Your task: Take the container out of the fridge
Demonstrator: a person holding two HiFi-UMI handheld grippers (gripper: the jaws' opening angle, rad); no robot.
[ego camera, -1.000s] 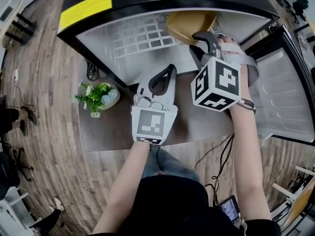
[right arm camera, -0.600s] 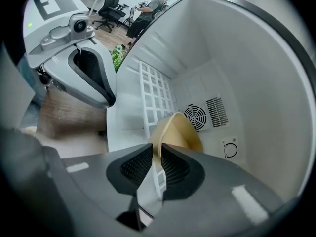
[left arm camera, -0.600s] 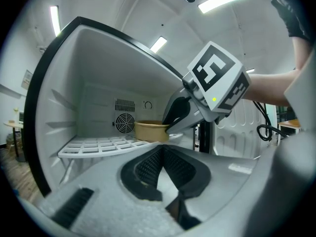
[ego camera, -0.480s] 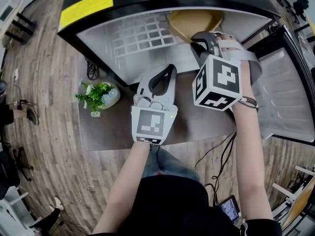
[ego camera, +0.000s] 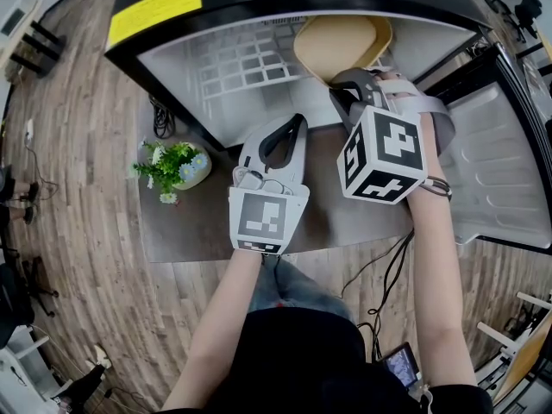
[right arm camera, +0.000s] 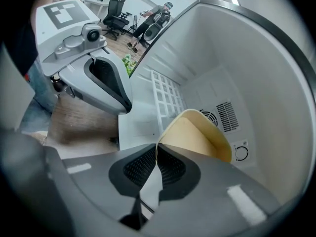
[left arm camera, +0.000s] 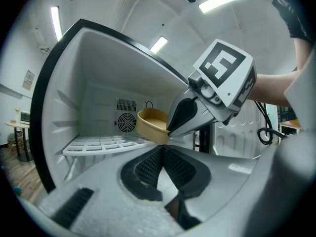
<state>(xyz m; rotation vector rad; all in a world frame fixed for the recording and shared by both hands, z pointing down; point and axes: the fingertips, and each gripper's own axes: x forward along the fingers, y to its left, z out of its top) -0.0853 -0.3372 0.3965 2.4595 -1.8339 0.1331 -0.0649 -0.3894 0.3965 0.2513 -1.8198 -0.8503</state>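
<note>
A tan oval container point(ego camera: 341, 41) sits at the back right of the open fridge point(ego camera: 216, 59), on its white wire shelf point(ego camera: 250, 63). My right gripper point(ego camera: 336, 83) reaches in from the front, its jaws closing on the container's near rim point(right arm camera: 197, 137). In the right gripper view the rim is pinched between the pads at the right gripper's point(right arm camera: 157, 149) tips. The left gripper view shows the right gripper point(left arm camera: 170, 130) touching the container point(left arm camera: 150, 125). My left gripper point(ego camera: 298, 121) hovers just outside the fridge's front edge, shut with nothing in it; its tips point(left arm camera: 163, 149) meet.
The fridge door point(ego camera: 500, 171) stands open to the right. A small potted plant point(ego camera: 172, 169) sits on the floor mat at the left, and a black cable point(ego camera: 159, 123) lies by the fridge's left corner. A fan grille point(left arm camera: 127, 122) is on the back wall.
The right gripper has edged left and nearer the container's rim, and the container now shows more of its inside. The left gripper has stayed still.
</note>
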